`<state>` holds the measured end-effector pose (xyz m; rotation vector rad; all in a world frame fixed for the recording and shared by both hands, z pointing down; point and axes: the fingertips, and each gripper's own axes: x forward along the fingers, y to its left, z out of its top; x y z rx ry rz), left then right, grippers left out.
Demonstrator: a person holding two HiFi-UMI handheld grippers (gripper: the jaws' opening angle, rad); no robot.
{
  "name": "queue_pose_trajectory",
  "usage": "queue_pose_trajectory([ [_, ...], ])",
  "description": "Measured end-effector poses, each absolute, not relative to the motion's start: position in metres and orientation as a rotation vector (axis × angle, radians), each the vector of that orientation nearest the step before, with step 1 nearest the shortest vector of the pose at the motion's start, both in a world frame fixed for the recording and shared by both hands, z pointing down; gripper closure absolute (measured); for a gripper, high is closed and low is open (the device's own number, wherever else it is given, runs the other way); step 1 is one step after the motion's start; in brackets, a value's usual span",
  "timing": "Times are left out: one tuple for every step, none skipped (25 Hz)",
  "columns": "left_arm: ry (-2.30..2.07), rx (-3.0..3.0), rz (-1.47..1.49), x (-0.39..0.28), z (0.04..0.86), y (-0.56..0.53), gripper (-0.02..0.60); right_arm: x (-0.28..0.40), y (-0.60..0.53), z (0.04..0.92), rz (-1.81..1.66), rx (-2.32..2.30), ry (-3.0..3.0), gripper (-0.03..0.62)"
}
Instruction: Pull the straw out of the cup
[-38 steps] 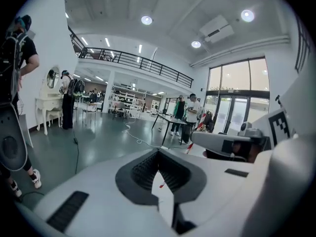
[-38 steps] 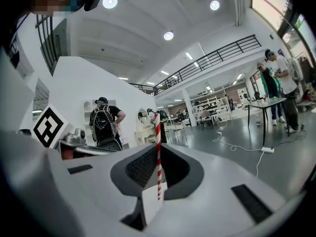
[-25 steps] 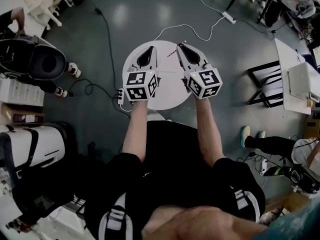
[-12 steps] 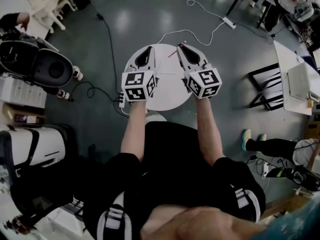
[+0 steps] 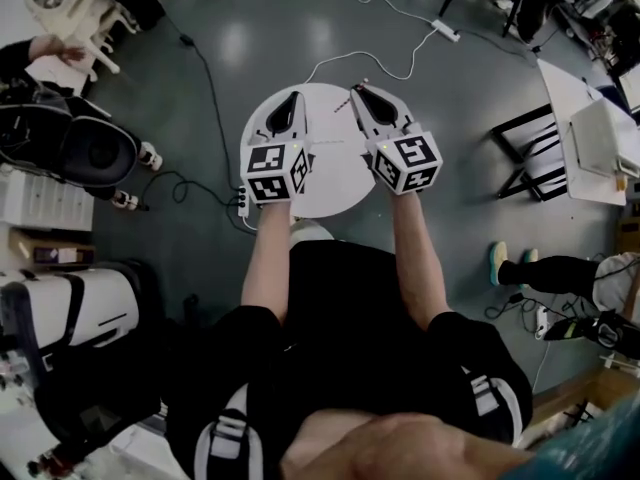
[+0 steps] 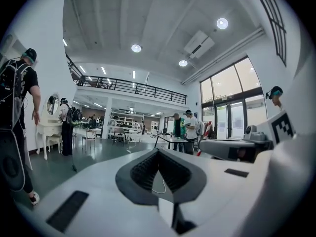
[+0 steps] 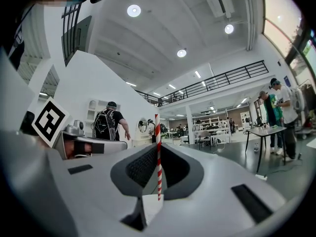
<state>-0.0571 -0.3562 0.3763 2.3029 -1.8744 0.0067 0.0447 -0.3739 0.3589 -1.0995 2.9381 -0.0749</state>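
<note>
Right gripper: jaws closed on the straw, which is pinched between the dark ribbed pads close to the tips.
Straw: red and white stripes. In the right gripper view its long axis crosses the jaws almost upright, one end rising past the tips and the other hanging free below them.
Straw in the head view: only a short striped piece shows, slanting out beside the right gripper's tip over the far edge of the table.
Left gripper: jaws brought together at the tips with nothing between them; only floor and a loop of cable show through the gap behind.
Nearer hand: the right one has the straw. The left gripper hangs just to its left, apart from it and not touching.
Cup: not visible in any view, so I cannot tell where it stands.
Stage, as a judgement: the straw's free lower end suggests it is already clear of any cup. Any further pull would run along the straw's own length.
Surface: a small round white table directly under both grippers, bare where it shows.
Room: a large hall with a glossy grey floor and a white cable leading to a power strip at the far side. A black chair stands to the right, and other people stand around.
</note>
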Motion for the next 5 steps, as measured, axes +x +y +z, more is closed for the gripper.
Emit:
queue_pose_trajectory([
  [-1.874, 2.303, 0.009, -0.0564, 0.3768, -0.3569, 0.574, 0.0459, -0.375, 0.3591, -0.075, -1.101, 2.937, 0.559],
  [-1.875, 2.302, 0.01, -0.0565, 0.3776, -0.3575, 0.574, 0.0465, -0.3761, 0.3594, -0.075, -1.102, 2.936, 0.56],
  [-1.877, 2.299, 0.012, -0.0572, 0.3786, -0.358, 0.574, 0.0468, -0.3772, 0.3596, -0.074, -1.102, 2.936, 0.56],
  [-1.88, 2.295, 0.013, -0.0582, 0.3797, -0.3584, 0.574, 0.0468, -0.3782, 0.3599, -0.073, -1.102, 2.936, 0.559],
  [-1.883, 2.29, 0.015, -0.0594, 0.3809, -0.3587, 0.574, 0.0468, -0.3792, 0.3601, -0.072, -1.102, 2.937, 0.559],
])
